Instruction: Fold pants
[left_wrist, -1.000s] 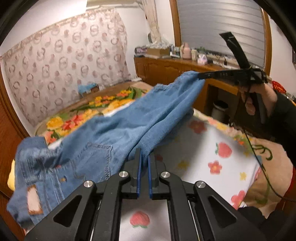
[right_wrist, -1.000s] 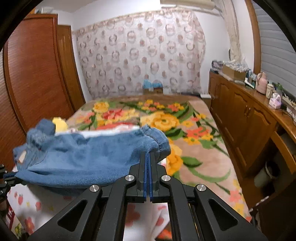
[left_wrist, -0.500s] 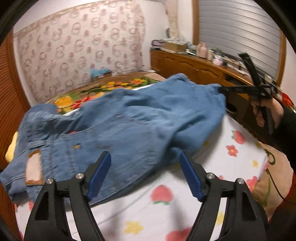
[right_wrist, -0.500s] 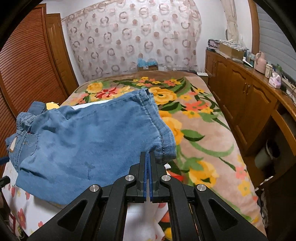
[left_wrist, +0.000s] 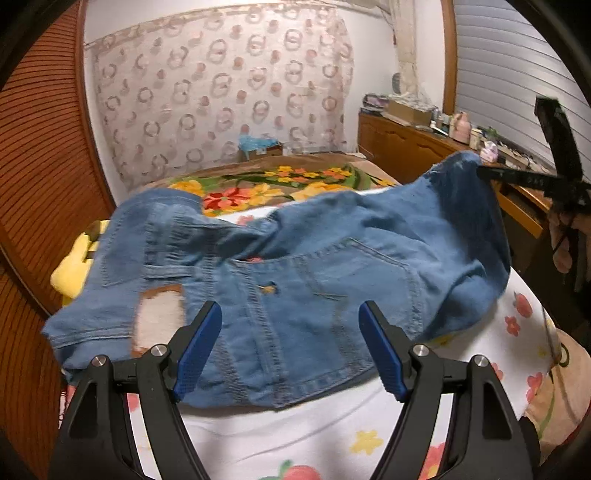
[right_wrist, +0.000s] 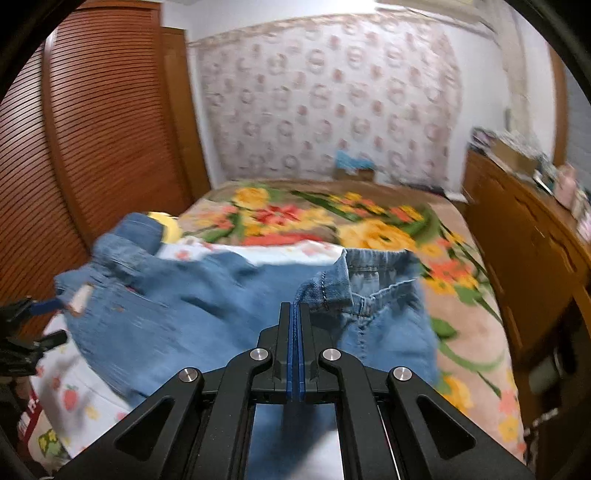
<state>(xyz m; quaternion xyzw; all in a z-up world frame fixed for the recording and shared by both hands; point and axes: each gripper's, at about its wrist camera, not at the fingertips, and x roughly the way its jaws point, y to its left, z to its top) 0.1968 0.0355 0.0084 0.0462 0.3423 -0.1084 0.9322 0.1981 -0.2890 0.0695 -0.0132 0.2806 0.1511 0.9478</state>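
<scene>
Release on your left gripper (left_wrist: 290, 347): jaws have just sprung apart, dropping the blue denim pants (left_wrist: 295, 266) onto the white flower-print bed sheet (left_wrist: 295, 435). Your right gripper (right_wrist: 295, 314) stays clamped on the hem, so the fold looks half laid.

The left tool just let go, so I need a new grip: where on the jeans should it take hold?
Probably the waistband edge of the jeans, coming in low from the near side with the open left tool. That thick stitched hem lies flat on the bedsheet.
</scene>
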